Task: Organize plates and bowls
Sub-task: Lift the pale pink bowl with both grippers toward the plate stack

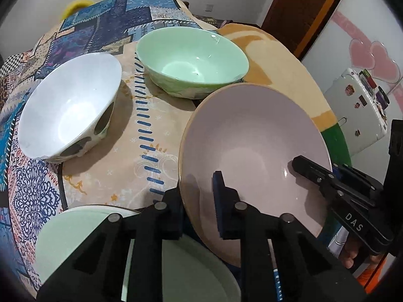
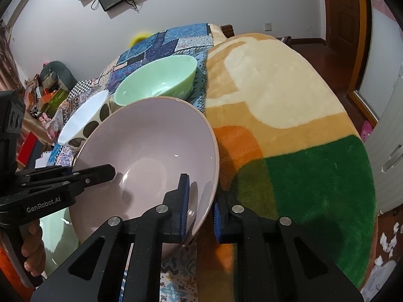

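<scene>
A large lilac bowl (image 1: 252, 146) (image 2: 151, 146) sits tilted between both grippers. In the left wrist view my left gripper (image 1: 199, 209) is shut on the lilac bowl's near-left rim, one finger inside and one outside. In the right wrist view my right gripper (image 2: 201, 214) is shut on the opposite rim in the same way. Each view shows the other gripper (image 1: 299, 163) (image 2: 110, 172) reaching in over the rim. Behind stand a mint green bowl (image 1: 191, 55) (image 2: 158, 80) and a white bowl with dark spots (image 1: 70, 105) (image 2: 85, 118). A pale green plate (image 1: 75, 234) (image 2: 55, 231) lies under the lilac bowl's near edge.
The dishes rest on a patchwork cloth (image 1: 100, 25) beside a plush yellow, orange and green blanket (image 2: 289, 100). A white stickered case (image 1: 357, 110) stands at the right, past the edge. A person's fingers (image 2: 32, 249) hold the left gripper's handle. Clutter (image 2: 47, 88) lies at the far left.
</scene>
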A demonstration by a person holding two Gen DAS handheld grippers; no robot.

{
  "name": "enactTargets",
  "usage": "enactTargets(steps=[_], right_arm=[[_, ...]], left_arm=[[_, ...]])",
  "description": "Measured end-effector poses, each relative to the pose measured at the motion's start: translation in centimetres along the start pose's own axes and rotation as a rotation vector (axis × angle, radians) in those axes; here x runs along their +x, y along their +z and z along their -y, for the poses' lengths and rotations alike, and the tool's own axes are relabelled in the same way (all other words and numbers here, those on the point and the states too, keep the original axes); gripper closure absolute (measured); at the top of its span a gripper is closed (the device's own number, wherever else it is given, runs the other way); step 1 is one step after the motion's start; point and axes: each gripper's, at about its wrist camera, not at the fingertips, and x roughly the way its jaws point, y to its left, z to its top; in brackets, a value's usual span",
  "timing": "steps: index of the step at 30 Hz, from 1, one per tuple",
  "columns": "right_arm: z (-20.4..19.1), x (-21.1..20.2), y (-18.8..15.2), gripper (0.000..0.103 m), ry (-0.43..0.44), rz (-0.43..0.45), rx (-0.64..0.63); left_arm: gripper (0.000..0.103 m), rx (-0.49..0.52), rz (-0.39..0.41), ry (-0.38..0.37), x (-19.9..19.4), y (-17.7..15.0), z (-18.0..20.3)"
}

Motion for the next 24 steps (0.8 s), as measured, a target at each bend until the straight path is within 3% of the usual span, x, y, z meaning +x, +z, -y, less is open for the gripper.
enactTargets(steps=[9,24], right_arm=[[-1.0,-2.1,0.3,0.088,-0.015,0.036,-0.012],[-5.5,-6.0,0.9,0.088,-0.016,0.117,-0.081]], left_arm=[[0.085,0.023,0.052,-0.005,-2.6,-0.3,0.8],[0.085,0.017,0.160,-0.010,-10.3,-2.5,0.0]])
